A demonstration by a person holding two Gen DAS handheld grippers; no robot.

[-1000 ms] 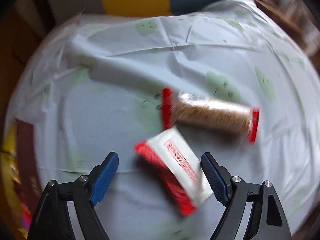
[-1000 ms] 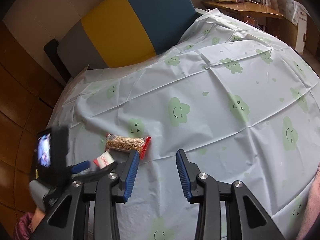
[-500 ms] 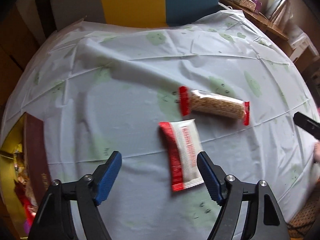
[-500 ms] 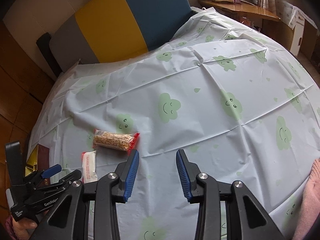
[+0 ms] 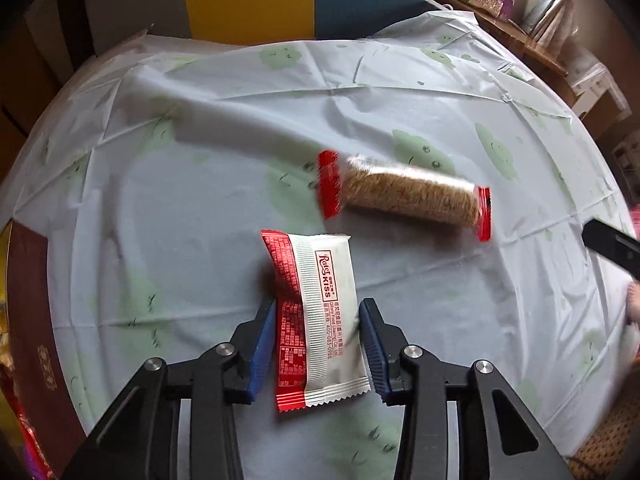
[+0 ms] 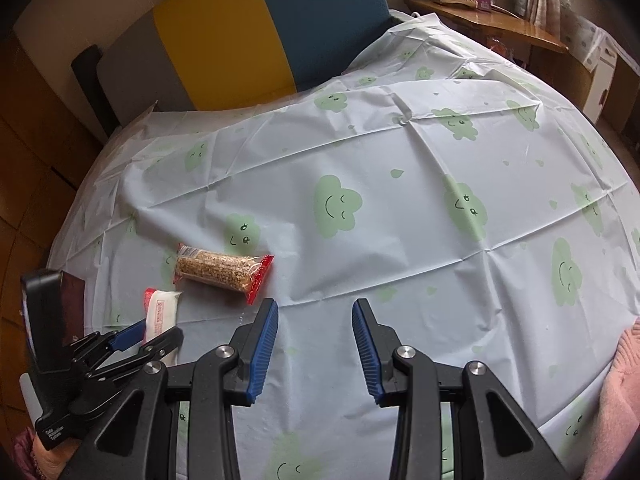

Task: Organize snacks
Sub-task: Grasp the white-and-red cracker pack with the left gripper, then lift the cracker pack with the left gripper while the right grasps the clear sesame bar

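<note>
The left wrist view looks steeply down from close above the desk [image 5: 168,216], past its own tool [image 5: 318,344] to the white-and-red wafer packet [image 5: 320,312]. The right wrist view sits higher and farther back, facing across the desk [image 6: 400,248] toward the seat back. Both share the packet [image 6: 162,312], the grain bar [image 5: 408,196] [image 6: 220,268] and the cloud-print cloth.

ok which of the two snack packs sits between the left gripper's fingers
The white-and-red Rater Kiss packet, straddled by the left gripper; the clear red-ended cereal bar lies farther out on the tablecloth.
</note>
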